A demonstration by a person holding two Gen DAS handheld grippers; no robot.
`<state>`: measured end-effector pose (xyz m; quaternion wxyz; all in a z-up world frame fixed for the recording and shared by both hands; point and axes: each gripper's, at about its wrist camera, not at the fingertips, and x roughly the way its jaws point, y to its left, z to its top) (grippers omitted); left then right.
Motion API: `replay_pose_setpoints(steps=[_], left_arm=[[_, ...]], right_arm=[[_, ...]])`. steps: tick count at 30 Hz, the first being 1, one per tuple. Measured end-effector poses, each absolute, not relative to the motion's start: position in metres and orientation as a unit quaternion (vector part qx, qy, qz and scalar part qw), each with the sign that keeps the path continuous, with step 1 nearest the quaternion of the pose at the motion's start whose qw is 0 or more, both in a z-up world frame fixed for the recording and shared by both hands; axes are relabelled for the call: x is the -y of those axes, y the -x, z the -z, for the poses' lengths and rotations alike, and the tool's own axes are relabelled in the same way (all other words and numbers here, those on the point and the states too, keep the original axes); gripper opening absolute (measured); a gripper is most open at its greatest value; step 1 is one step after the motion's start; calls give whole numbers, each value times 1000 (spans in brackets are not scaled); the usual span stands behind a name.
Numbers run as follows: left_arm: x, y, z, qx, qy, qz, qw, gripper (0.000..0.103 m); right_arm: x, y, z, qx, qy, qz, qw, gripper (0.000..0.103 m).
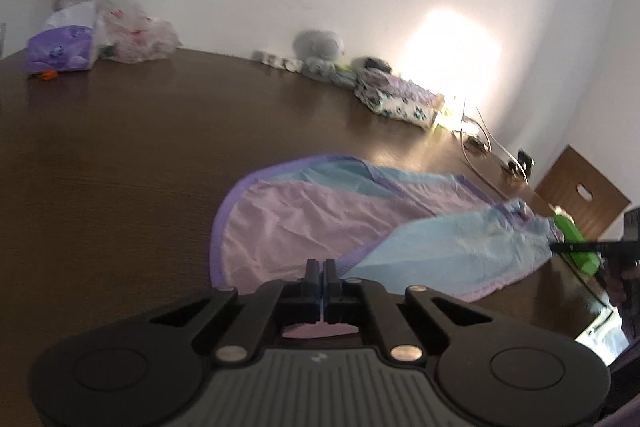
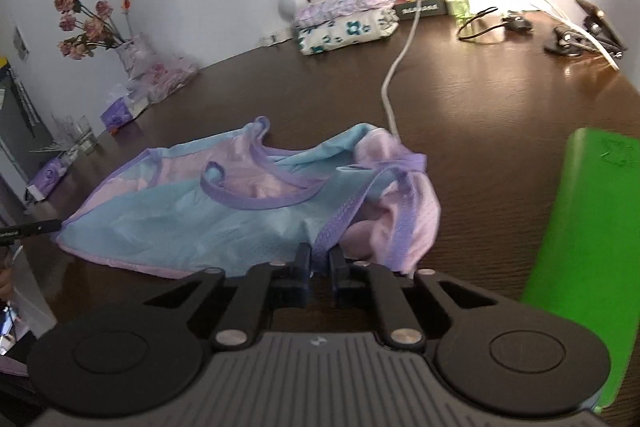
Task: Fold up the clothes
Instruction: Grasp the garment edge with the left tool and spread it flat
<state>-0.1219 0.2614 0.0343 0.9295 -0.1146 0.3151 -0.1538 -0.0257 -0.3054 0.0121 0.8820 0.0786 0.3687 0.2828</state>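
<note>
Left gripper [image 1: 323, 269] pinched on the garment's [image 1: 320, 215] hem — right gripper [image 2: 320, 255] clamped on its purple trim.

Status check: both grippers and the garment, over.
Left gripper shut on garment hem. Right gripper shut on its purple trim. Green block close right.

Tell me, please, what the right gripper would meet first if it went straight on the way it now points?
Most likely the garment: the right gripper already has its fingers closed at the purple-trimmed near edge, so going on would push straight into that bunched cloth, with the table beneath.
</note>
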Motion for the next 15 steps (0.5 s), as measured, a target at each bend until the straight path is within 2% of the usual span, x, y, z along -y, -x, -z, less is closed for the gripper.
replay_pose_setpoints(steps=[5, 13, 15], left_arm=[[-263, 137, -35, -317, 109, 134, 933, 0], [-267, 150, -25, -327, 106, 104, 933, 0], [-266, 151, -26, -329, 104, 97, 934, 0]], right_arm=[[306, 39, -26, -346, -58, -291, 890, 7], [307, 58, -26, -357, -17, -291, 887, 7], [306, 60, -24, -365, 1, -282, 887, 10]])
